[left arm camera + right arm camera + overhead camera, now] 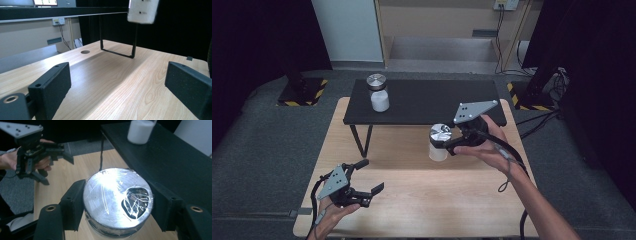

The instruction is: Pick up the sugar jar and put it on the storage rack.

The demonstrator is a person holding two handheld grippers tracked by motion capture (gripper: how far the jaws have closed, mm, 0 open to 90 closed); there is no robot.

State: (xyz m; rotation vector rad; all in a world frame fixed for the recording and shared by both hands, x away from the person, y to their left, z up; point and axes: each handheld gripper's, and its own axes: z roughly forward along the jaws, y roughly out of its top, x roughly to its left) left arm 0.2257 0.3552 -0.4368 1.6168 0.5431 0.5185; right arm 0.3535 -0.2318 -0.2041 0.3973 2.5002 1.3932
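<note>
jar (117,202) between right gripper (117,206) pads

Your held jar (117,202) is running off the bottom edge of the right gripper view, your jaws covering its sides; in the left gripper view it (142,11) is blurring, top cropped.

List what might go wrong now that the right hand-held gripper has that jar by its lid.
1. The right hand-held gripper clamps only the shiny lid of the held jar, so the jar may slip or its lid may loosen.
2. The black shelf edge is close; the jar could knock it.
3. A second jar stands there, leaving less room.
</note>
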